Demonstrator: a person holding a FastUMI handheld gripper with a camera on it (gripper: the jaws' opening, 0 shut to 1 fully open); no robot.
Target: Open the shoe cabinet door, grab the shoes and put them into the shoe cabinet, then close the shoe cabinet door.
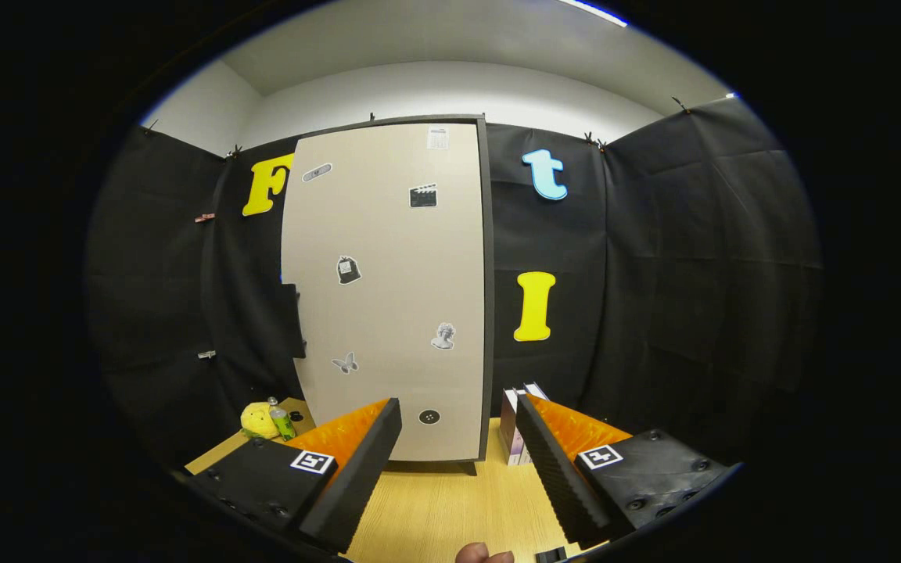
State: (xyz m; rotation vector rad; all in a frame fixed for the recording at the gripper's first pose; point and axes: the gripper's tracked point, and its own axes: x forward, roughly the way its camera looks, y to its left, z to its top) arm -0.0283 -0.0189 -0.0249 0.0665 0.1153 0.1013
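A tall beige shoe cabinet point(388, 289) stands upright on the wooden table, straight ahead of my fingers, its door shut and dotted with small stickers. A dark handle point(295, 320) sticks out at the door's left edge, about mid height. My gripper point(458, 426) is open with nothing between its fingers, held a short way back from the cabinet's lower front. I see no shoes from here.
The wooden table top point(450, 500) runs from the cabinet toward me. A yellow soft toy point(259, 421) and a small green bottle point(282, 422) sit left of the cabinet. A white box point(511, 426) stands beside its right foot. A fingertip point(482, 554) shows near me.
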